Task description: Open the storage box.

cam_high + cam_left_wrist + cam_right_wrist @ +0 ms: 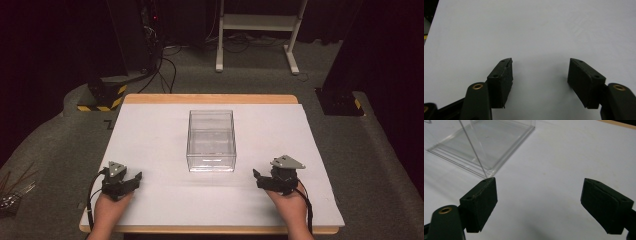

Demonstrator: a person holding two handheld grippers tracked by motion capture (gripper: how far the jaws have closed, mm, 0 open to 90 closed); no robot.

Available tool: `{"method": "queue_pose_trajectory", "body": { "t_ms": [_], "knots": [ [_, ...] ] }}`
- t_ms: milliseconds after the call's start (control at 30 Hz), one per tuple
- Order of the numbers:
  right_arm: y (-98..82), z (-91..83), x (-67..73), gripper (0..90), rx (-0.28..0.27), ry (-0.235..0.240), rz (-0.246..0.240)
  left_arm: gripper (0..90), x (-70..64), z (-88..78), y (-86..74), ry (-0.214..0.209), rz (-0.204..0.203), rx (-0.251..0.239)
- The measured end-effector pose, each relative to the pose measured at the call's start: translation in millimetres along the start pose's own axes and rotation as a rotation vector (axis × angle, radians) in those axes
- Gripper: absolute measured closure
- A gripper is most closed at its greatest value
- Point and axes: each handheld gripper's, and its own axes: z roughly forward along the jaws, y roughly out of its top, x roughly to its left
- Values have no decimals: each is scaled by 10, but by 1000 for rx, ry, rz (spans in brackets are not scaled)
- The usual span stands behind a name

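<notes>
Box (211,141) of clear plastic stood empty and lidless mid-counter (150,135), between and ahead of both grippers. Left gripper (129,181) and right gripper (261,179) rested near the front edge, jaws spread, holding nothing. Judged light, rigid, slick-walled, and liable to crack if pinched hard; best hold likely a thin side wall at the rim, one jaw inside and one outside.
</notes>
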Motion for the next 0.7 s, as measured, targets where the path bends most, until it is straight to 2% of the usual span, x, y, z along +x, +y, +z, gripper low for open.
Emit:
{"method": "queue_pose_trajectory", "body": {
  "t_ms": [100, 200, 400, 467, 567, 700],
  "knots": [
    [40, 14, 78, 140, -9, 32, 19, 368, 1, 0, 0, -1, 0, 1],
    [65, 33, 124, 136, -13, 45, 27, 368, 1, 0, 1, -1, 0, 1],
    [95, 34, 179, 133, -25, 82, 23, 368, 0, 0, 0, 0, 1, 0],
    [101, 15, 199, 134, -38, 125, 31, 368, -2, 0, 0, 1, 1, 0],
    [113, -4, 249, 134, -49, 131, 32, 368, -3, 0, -1, 1, 2, 0],
    [120, -11, 329, 165, -66, 161, 21, 368, -5, 1, -2, 3, 2, -3]
  ]
}}
